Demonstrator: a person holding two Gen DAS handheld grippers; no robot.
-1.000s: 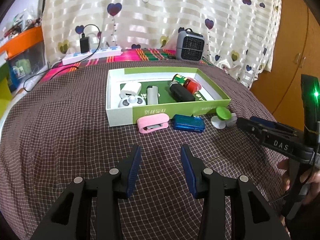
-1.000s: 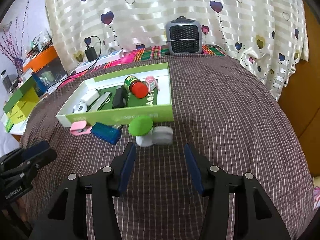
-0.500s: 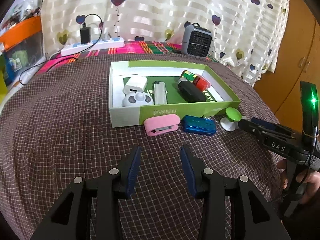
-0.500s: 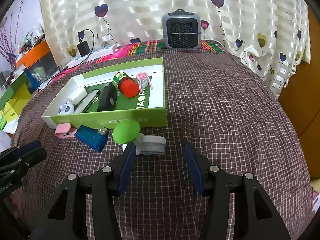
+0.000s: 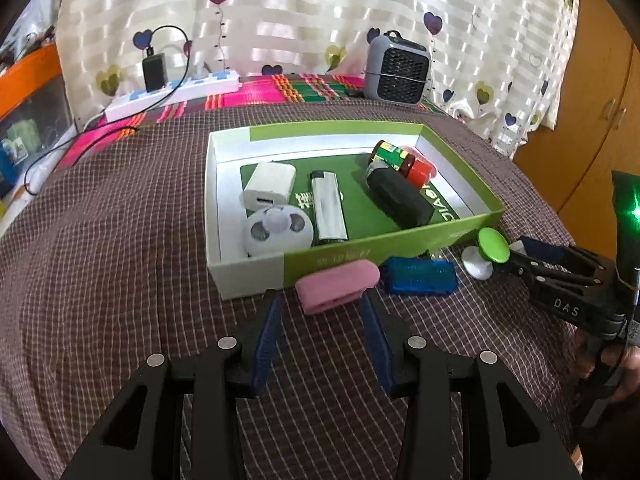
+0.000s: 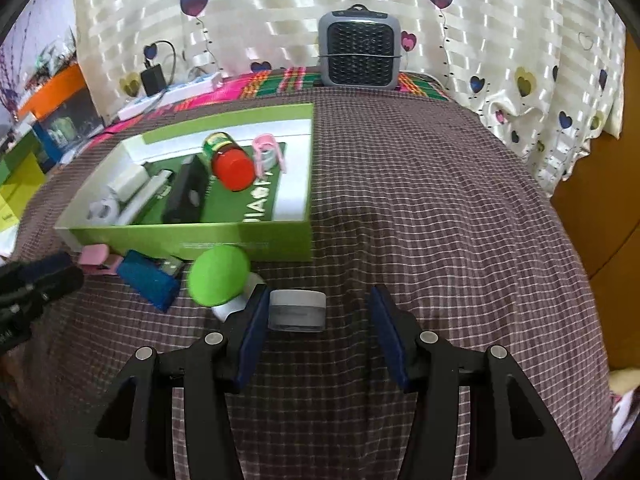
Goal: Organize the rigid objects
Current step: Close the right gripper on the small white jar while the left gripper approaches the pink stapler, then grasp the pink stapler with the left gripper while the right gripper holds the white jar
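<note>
Left tongs (image 5: 320, 312): jaws apart, empty, tips flanking the near end of a pink stapler (image 5: 338, 286) without touching it. Right tongs (image 6: 316, 312): jaws apart; a small grey round tin (image 6: 297, 310) lies between the tips, close against the left pad, clear of the right. Green-capped white knob (image 6: 219, 276): just left of the tin, beside the left finger. Blue case (image 5: 418, 276): on the checked cloth (image 5: 100, 280), right of the stapler, by the near wall of the box. Green-and-white box (image 5: 248, 276): open, holding a white charger (image 5: 269, 187), round white gadget (image 5: 278, 232), silver lighter (image 5: 328, 210), black block (image 5: 400, 198), red-capped jar (image 5: 404, 160) and pink clip (image 6: 269, 152). Far edge: grey fan heater (image 5: 398, 66), white power strip (image 5: 172, 94), heart-print curtain (image 5: 300, 12).
</note>
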